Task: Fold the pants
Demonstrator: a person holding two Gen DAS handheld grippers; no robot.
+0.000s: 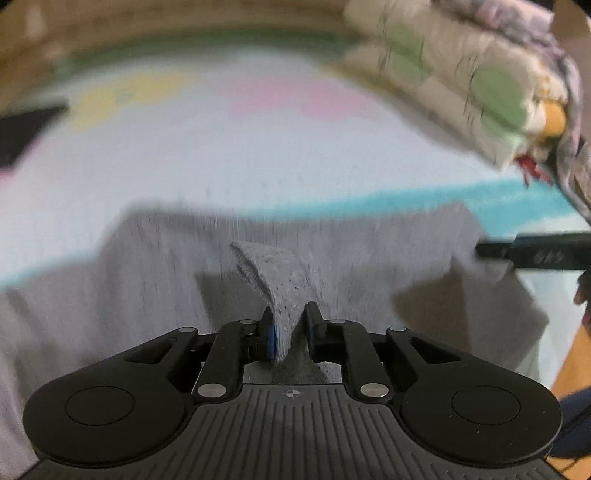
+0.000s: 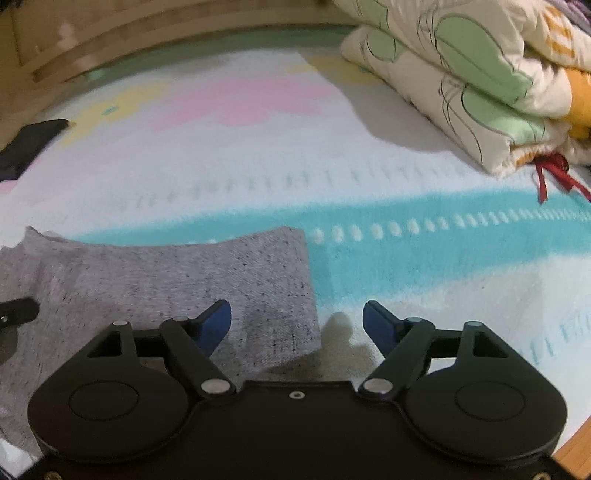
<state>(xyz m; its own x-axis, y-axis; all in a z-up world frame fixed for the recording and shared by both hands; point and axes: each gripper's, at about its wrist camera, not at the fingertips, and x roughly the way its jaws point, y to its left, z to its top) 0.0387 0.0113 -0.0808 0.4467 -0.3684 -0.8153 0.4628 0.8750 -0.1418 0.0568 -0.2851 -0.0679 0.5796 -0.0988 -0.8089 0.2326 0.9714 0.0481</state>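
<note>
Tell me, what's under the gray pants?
The gray pants lie on a white blanket with a teal stripe. The blanket shows all around them; whatever is directly beneath stays covered.

Ahead of the right tongs [image 2: 297, 319] the towel [image 2: 406, 258] on the bed lies flat and open, a wide lane running forward. To their far right a folded quilt [image 2: 461, 74] is piled high and blocks that side, a red ribbon [image 2: 550, 173] trailing from it. To the left the gray pants [image 2: 177, 273] cover the surface, low and flat. Far left a dark object [image 2: 29, 144] sits at the edge. Beyond, a wooden bed frame [image 2: 110, 33] closes the far end.

The left tongs [image 1: 288, 321] have a fold of cloth between them; the other tool's tip [image 1: 532, 253] intrudes at their right.
</note>
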